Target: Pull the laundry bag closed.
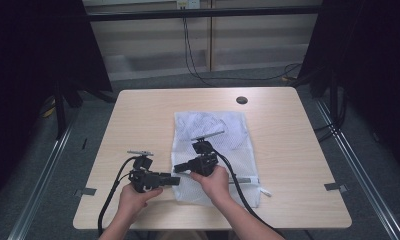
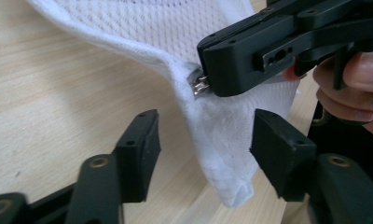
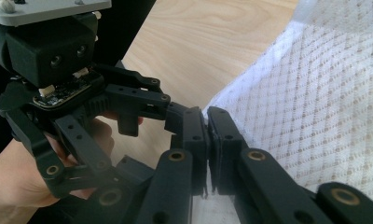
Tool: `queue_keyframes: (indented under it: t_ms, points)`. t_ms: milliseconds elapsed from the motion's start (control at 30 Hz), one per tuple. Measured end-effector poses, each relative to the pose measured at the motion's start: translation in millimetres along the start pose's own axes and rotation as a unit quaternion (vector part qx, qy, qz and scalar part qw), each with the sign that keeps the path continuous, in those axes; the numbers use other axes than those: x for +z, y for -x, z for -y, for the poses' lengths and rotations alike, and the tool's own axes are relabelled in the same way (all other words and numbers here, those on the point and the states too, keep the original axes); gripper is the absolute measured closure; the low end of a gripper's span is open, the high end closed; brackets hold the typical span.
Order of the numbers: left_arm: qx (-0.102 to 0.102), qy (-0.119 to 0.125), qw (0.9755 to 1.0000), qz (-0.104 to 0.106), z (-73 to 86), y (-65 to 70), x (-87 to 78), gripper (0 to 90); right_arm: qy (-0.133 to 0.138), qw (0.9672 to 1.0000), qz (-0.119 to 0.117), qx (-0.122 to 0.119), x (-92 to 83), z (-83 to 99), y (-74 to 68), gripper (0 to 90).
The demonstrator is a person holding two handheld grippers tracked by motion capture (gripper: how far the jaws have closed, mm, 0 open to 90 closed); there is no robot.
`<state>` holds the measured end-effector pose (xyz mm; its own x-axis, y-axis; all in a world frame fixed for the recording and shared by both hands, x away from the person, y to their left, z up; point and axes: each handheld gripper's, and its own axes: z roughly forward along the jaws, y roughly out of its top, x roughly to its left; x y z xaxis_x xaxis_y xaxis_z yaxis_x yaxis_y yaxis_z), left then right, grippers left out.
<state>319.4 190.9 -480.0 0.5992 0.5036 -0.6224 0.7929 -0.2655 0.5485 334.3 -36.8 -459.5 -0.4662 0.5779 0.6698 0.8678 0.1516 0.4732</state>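
Through the white mesh bag (image 1: pixel 213 150) lying on the table (image 1: pixel 138 115) we make out pale crumpled cloth (image 1: pixel 208 122), its kind unclear. The right claw (image 2: pixel 208 86) is clenched on the zipper pull (image 2: pixel 199 87) at the bag's corner. The left claw (image 2: pixel 203 149) is released, its jaws straddling that lifted corner without touching.

Wood table (image 1: pixel 138 115) – black grommet (image 1: pixel 242 100) – floor cables (image 1: pixel 198 70)

White mesh bag (image 1: pixel 213 150), fine grid weave, silver zipper pull (image 2: pixel 199 86). Table (image 1: pixel 138 125) light wood grain, black round cap (image 1: pixel 242 100) upper centre. Both grippers black: left gripper (image 1: pixel 175 181), right gripper (image 1: pixel 179 169). Grey floor (image 1: pixel 63 165).
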Motion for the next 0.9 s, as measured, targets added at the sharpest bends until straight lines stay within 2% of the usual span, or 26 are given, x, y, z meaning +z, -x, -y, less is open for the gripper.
queue_keyframes:
  t_ms: [67, 133, 200, 267, 433, 467, 500, 533, 633, 667, 767, 800, 900]
  points:
    - [0.001, 0.000, 1.0000, -0.005, -0.2, 0.0, 1.2, 44.3, 0.000, 1.0000, 0.001, -0.001, -0.6, -0.5, -0.4, 86.5]
    - [-0.003, 0.001, 1.0000, 0.000, 0.0, 0.6, 3.2, 45.7, -0.001, 1.0000, 0.002, -0.002, -1.2, -1.0, -0.9, 86.5]
    - [0.002, -0.001, 1.0000, -0.002, -0.3, 0.4, 4.3, 48.0, 0.001, 1.0000, 0.002, -0.003, -2.0, -1.4, -1.3, 86.5]
    - [-0.005, 0.003, 1.0000, 0.003, -0.7, 1.0, 5.4, 49.1, 0.001, 1.0000, 0.002, -0.003, -2.4, -1.6, -1.4, 86.5]
    - [-0.008, 0.005, 0.9999, 0.006, -0.9, 1.3, 8.8, 55.2, 0.000, 1.0000, 0.001, -0.004, -2.5, -1.7, -1.6, 86.5]
    - [-0.011, 0.002, 0.9999, 0.013, -1.0, 1.1, 9.3, 56.4, 0.001, 1.0000, 0.001, -0.004, -2.6, -1.7, -1.6, 86.5]
    - [-0.009, 0.003, 0.9999, 0.008, -1.2, 1.1, 10.1, 56.4, 0.001, 1.0000, 0.001, -0.004, -2.6, -1.7, -1.6, 86.5]
    - [-0.006, 0.001, 0.9999, 0.012, -1.3, 0.6, 10.9, 57.8, 0.000, 1.0000, 0.001, -0.004, -2.5, -1.7, -1.7, 86.5]
    - [-0.012, -0.001, 0.9998, 0.018, -1.6, 1.0, 13.3, 62.3, 0.000, 1.0000, 0.000, -0.004, -2.6, -1.7, -1.7, 86.5]
    - [-0.022, 0.001, 0.9996, 0.019, -1.6, 1.5, 14.1, 63.0, 0.000, 1.0000, 0.001, -0.003, -2.5, -1.8, -1.7, 86.5]
    - [-0.024, -0.005, 0.9996, 0.016, -2.2, 0.7, 15.5, 67.1, 0.000, 1.0000, 0.001, -0.005, -3.3, -1.9, -1.5, 86.5]
    - [-0.016, -0.005, 0.9998, 0.013, -2.5, -0.3, 14.9, 69.0, -0.002, 1.0000, 0.003, -0.006, -3.9, -1.9, -1.6, 86.6]
    - [-0.016, -0.004, 0.9997, 0.015, -2.6, -0.2, 14.7, 74.1, 0.000, 1.0000, 0.005, -0.006, -4.8, -2.2, -1.6, 86.5]
